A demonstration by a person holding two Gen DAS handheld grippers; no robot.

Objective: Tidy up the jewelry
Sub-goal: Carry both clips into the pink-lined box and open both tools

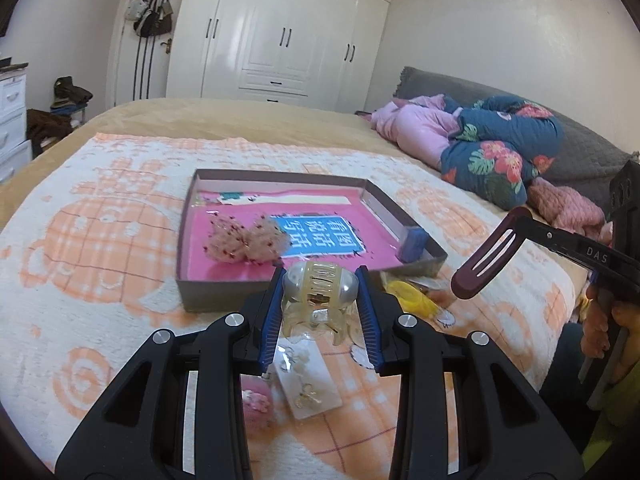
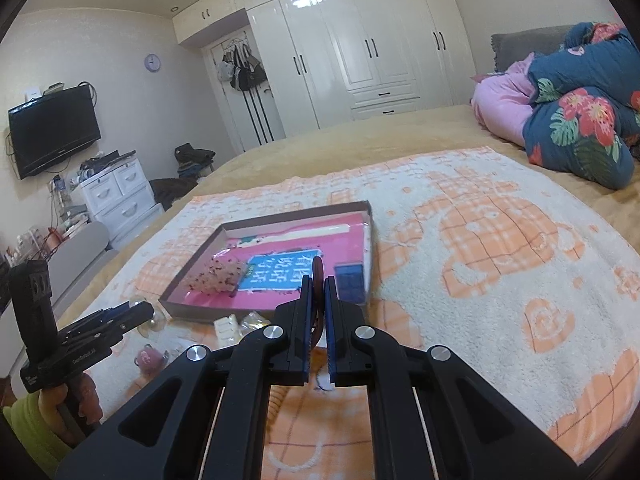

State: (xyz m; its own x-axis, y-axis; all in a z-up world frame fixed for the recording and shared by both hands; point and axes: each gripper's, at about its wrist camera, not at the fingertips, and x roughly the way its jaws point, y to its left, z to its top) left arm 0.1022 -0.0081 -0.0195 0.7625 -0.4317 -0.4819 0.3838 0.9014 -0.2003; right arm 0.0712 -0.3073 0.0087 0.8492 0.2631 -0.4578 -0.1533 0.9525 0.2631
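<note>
Left wrist view: left gripper [image 1: 320, 300] jaws clamp a clear claw clip [image 1: 319, 294] above the towel [image 1: 100, 280], just before the box [image 1: 224, 292]. Right gripper [image 2: 319, 312] jaws pinch a maroon clip [image 1: 486, 258] beside the box.

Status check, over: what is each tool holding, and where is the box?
Left tool shut on clear claw clip. Right tool shut on dark red flat clip. Box open just ahead, scrunchies inside. Nothing blocking.
</note>
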